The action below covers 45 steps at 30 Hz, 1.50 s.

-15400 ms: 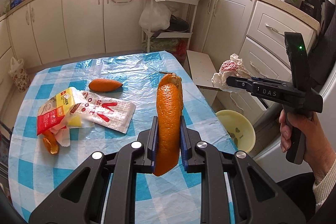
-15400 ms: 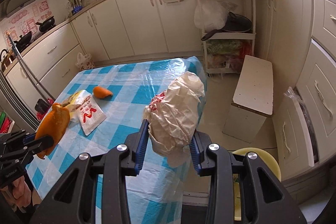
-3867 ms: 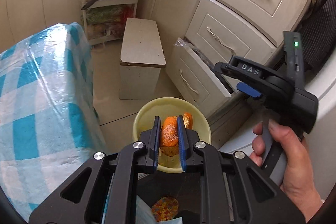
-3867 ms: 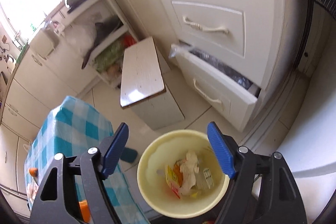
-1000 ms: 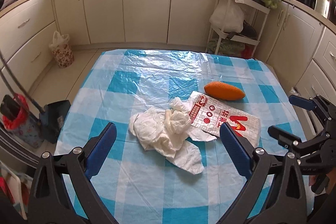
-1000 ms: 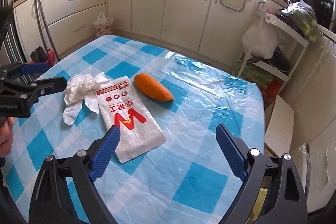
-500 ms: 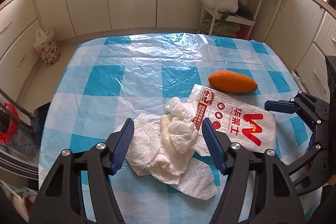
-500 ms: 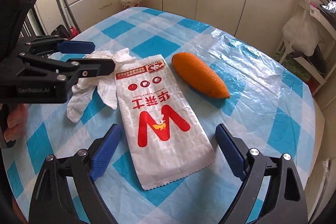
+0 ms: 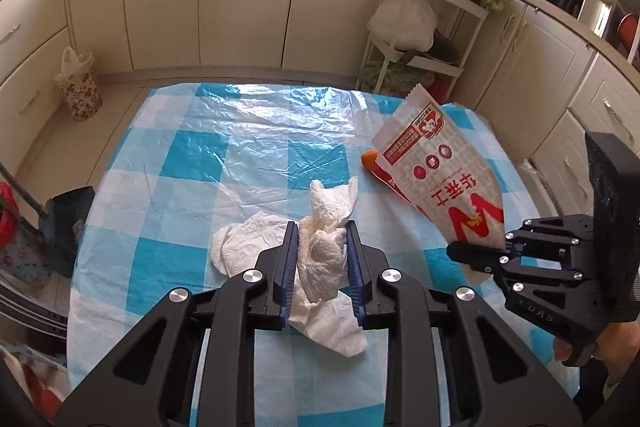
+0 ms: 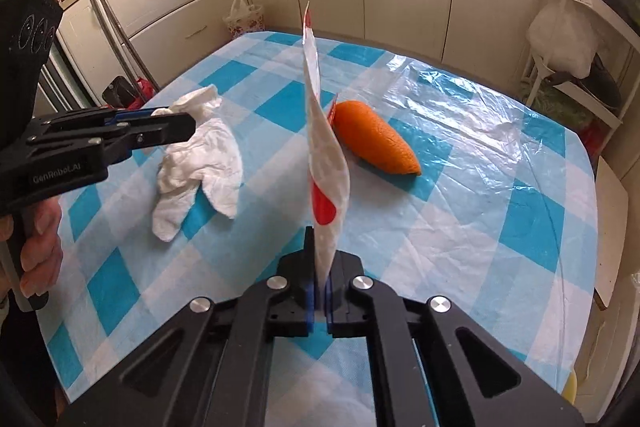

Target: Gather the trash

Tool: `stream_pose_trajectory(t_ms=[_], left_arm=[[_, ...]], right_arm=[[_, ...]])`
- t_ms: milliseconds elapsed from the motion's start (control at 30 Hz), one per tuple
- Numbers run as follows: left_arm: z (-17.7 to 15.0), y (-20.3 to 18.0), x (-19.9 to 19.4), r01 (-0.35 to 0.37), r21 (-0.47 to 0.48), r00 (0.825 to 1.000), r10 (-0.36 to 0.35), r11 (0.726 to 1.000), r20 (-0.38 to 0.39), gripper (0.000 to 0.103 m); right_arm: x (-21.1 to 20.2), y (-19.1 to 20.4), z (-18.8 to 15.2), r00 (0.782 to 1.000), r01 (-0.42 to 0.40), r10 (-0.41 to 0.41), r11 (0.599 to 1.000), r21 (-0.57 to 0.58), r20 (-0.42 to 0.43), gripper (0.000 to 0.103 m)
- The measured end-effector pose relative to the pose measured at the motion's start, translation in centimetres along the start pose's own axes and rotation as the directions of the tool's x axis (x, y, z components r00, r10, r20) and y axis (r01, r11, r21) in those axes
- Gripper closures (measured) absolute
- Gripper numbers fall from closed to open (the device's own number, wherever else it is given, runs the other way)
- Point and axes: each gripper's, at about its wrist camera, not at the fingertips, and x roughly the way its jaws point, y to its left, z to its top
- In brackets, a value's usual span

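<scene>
At the centre of the left wrist view: your left tongs [image 9: 322,259] are pinched in on the crumpled white tissue [image 9: 324,251], blue pads pressed against both its sides.
Tissue: a bunched wad stands up between the fingers, while the rest trails onto the table [image 9: 192,155] to the left and lower right of them — in the right wrist view it sits left of centre [image 10: 200,155] with your left tongs [image 10: 172,123] closed over its top end.
Right tongs: low and centre in the right wrist view [image 10: 318,303], drawn in tight on the bottom edge of the snack wrapper [image 10: 324,163]; the blue pads nearly meet with only the film between them.
Snack wrapper: white with red print, it rises edge-on from the tongs toward the upper middle of that frame, lifted off the table. In the left wrist view it shows its printed face at centre right [image 9: 440,179], with your right tongs [image 9: 496,255] gripping its lower corner.
Orange peel: lying on the blue-and-white checked cover just right of the wrapper in the right wrist view [image 10: 376,139]; in the left view only its tip [image 9: 369,158] shows from behind the wrapper.
Table cover: clear plastic sheet over the checked cloth, wrinkled toward the far edge.
</scene>
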Motion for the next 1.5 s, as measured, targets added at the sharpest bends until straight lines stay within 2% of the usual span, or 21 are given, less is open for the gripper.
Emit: stream_pose_trajectory(t_ms=[167, 333, 367, 433, 467, 500, 567, 600, 700, 800, 867, 967, 1067, 1133, 1200, 1333, 1500], left_arm=[[-1.7, 0.1, -3.8, 0.074, -0.043, 0.997, -0.072, 0.996, 0.034, 0.081], [-4.9, -1.5, -5.6, 0.126, -0.045, 0.992, -0.126, 0.991, 0.005, 0.081], [-5.7, -1.7, -5.8, 0.128, -0.040, 0.992, -0.129, 0.991, -0.003, 0.081], [-7.0, -2.2, -5.6, 0.129, -0.037, 0.991, -0.130, 0.991, -0.031, 0.081], [-7.6, -2.5, -5.4, 0.122, -0.035, 0.991, -0.123, 0.992, -0.045, 0.081], [-8.2, -2.7, -5.2, 0.115, -0.036, 0.991, -0.117, 0.993, -0.060, 0.081], [-9.1, -2.7, -4.6, 0.103, -0.039, 0.991, -0.105, 0.994, -0.084, 0.081], [-9.4, -2.6, -4.4, 0.092, -0.036, 0.991, -0.095, 0.995, -0.094, 0.081], [-9.9, -2.6, -4.1, 0.072, -0.040, 0.990, -0.077, 0.997, -0.115, 0.081], [-10.2, -2.4, -3.9, 0.057, -0.038, 0.991, -0.061, 0.998, -0.123, 0.081], [-10.2, -2.3, -3.8, 0.052, -0.041, 0.990, -0.057, 0.998, -0.126, 0.081], [-10.3, -2.1, -3.3, 0.047, -0.043, 0.990, -0.053, 0.998, -0.134, 0.081], [-10.4, -2.1, -3.1, 0.049, -0.044, 0.989, -0.055, 0.998, -0.140, 0.081], [-10.4, -2.2, -3.0, 0.051, -0.042, 0.989, -0.057, 0.998, -0.140, 0.081], [-10.4, -2.2, -2.9, 0.053, -0.044, 0.988, -0.059, 0.998, -0.140, 0.081], [-10.4, -2.1, -2.7, 0.056, -0.049, 0.988, -0.062, 0.997, -0.143, 0.080], [-10.4, -2.2, -2.7, 0.059, -0.047, 0.988, -0.065, 0.997, -0.142, 0.080]], right_arm=[[-3.0, 1.5, -2.0, 0.998, -0.070, 0.070, 0.998, 0.002, -0.012, 0.099], [-4.1, 3.0, -6.0, 0.973, -0.179, 0.180, 0.984, 0.018, -0.142, 0.099], [-4.2, 3.3, -6.7, 0.968, -0.188, 0.189, 0.982, 0.020, -0.167, 0.098], [-4.5, 3.6, -8.1, 0.968, -0.156, 0.156, 0.988, 0.014, -0.197, 0.095], [-4.7, 3.7, -8.6, 0.969, -0.142, 0.142, 0.990, 0.016, -0.203, 0.082], [-5.0, 3.6, -8.9, 0.973, -0.129, 0.130, 0.992, 0.017, -0.193, 0.058], [-6.1, 3.7, -9.3, 0.988, -0.054, 0.053, 0.999, -0.002, -0.147, 0.027], [-6.6, 3.7, -9.3, 0.992, -0.021, 0.020, 1.000, -0.011, -0.121, 0.026], [-7.2, 3.4, -9.0, 0.997, -0.013, 0.014, 1.000, 0.009, -0.074, 0.026], [-7.3, 4.8, -8.3, 0.999, -0.031, 0.030, 0.998, -0.046, -0.027, 0.026], [-7.0, 5.6, -7.7, 1.000, -0.001, 0.001, 0.996, -0.091, 0.002, 0.024], [-6.6, 6.3, -7.3, 1.000, 0.002, -0.001, 0.994, -0.111, 0.007, 0.022], [-5.8, 6.7, -7.1, 0.998, 0.069, -0.070, 0.987, -0.146, -0.005, 0.022], [-6.3, 6.4, -7.0, 0.988, 0.155, -0.151, 0.976, -0.153, 0.038, 0.022], [-7.0, 5.7, -6.9, 0.965, 0.258, -0.246, 0.956, -0.142, 0.093, 0.022], [-8.3, 5.0, -6.9, 0.949, 0.297, -0.279, 0.948, -0.114, 0.149, 0.022], [-6.0, 4.4, -7.3, 0.924, 0.382, -0.379, 0.911, -0.153, 0.055, 0.022]])
